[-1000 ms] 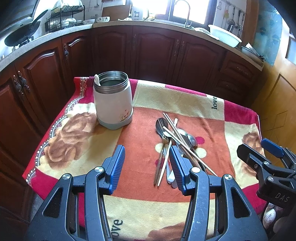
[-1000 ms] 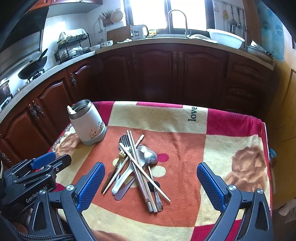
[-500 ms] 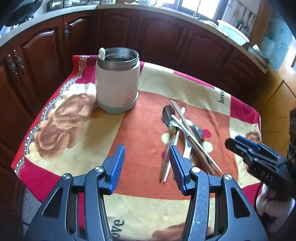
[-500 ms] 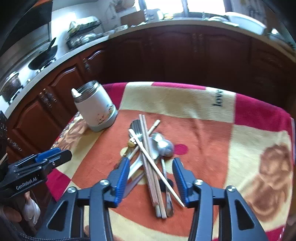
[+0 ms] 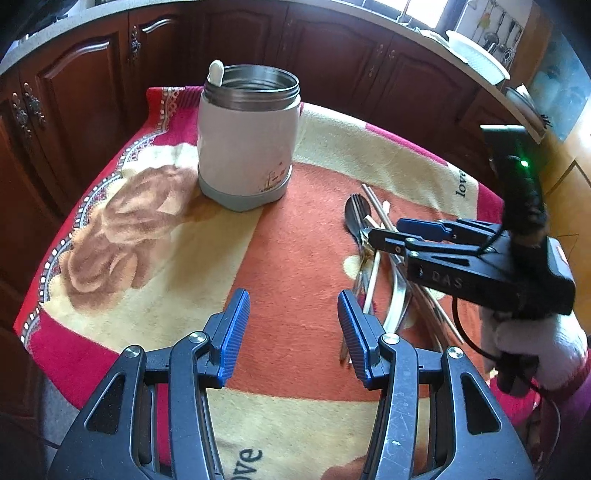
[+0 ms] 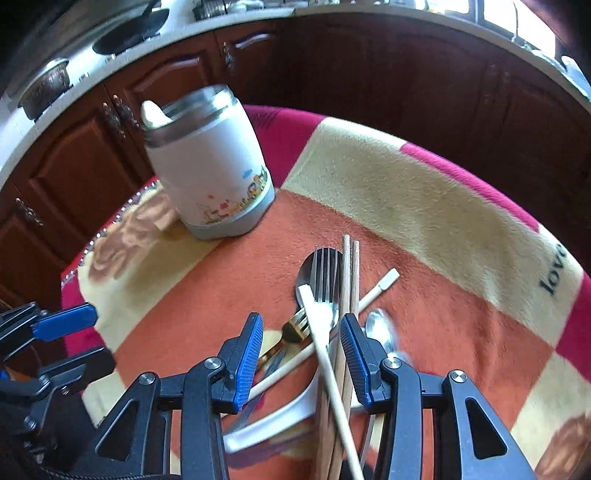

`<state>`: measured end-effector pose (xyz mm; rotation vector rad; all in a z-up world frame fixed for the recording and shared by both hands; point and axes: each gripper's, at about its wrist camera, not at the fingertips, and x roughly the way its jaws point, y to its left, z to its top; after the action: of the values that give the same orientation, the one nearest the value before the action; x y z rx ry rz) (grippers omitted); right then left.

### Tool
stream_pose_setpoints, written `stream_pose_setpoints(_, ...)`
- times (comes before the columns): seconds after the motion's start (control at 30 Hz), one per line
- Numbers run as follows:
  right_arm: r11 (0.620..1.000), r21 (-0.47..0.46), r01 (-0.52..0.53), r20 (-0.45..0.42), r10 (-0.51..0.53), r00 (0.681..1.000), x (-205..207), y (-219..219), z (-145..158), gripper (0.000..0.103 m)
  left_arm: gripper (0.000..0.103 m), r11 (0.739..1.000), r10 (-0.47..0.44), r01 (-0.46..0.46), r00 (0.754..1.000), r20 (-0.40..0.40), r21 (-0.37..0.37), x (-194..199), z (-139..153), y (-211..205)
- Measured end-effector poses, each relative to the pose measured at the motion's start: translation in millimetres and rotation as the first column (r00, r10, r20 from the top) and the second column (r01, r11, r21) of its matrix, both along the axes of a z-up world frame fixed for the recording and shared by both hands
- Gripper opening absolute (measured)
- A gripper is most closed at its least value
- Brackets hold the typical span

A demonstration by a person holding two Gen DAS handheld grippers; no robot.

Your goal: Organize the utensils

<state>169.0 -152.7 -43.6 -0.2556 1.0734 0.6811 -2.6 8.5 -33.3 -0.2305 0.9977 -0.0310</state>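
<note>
A white container (image 5: 247, 147) with a steel rim stands open at the back left of the blanket, with a white spoon (image 5: 215, 72) leaning inside it. A loose pile of utensils (image 6: 325, 302) lies mid-blanket: forks, spoons, wooden and white chopsticks. My right gripper (image 6: 301, 325) hovers low over the pile. Its jaws are partly apart, chopsticks and a fork lie below the gap, and the pads press on nothing. From the left wrist it shows as the right gripper (image 5: 384, 229) above the utensil pile (image 5: 369, 251). My left gripper (image 5: 293, 299) is open over bare blanket, left of the pile.
The red, orange and cream blanket (image 5: 147, 229) covers a small table whose edges drop off at the left and front. Dark wooden cabinets (image 5: 92, 92) ring the table closely. A counter above carries a wok (image 6: 129, 33) and a white basin (image 5: 476, 55). A person's hand (image 5: 535, 347) holds the right gripper.
My right gripper's jaws went from wide to about half apart, and it dropped forward over the pile. My left gripper sank a little toward the blanket.
</note>
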Motion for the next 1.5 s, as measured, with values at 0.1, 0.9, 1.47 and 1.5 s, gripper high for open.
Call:
stream_pose_setpoints(0.1, 1.0, 0.001, -0.015, -0.031, 0.015, 0.999, 11, 4, -10, 0.034, 0.049, 1.0, -0.003, 0.003, 1.0, -0.011, -0.001, 4, -5, 0)
stream_pose_setpoints(0.9, 0.934, 0.255, 0.25, -0.138, -0.22, 0.966, -18, -122, 11, 0.007, 0.034, 0.959, -0.261, 0.246, 0.961, -0.095, -0.142, 98, -43, -52)
stream_pose_setpoints(1.47, 0.909, 0.307, 0.281, -0.176, -0.236, 0.956, -20, -134, 13, 0.007, 0.009, 0.908, -0.417, 0.401, 0.89, -0.185, -0.122, 139, -59, -74)
stream_pose_setpoints(1.5, 0.91, 0.306, 0.281, -0.177, -0.236, 0.955, -19, -134, 13, 0.007, 0.008, 0.906, -0.422, 0.407, 0.887, -0.185, -0.115, 139, -59, -74)
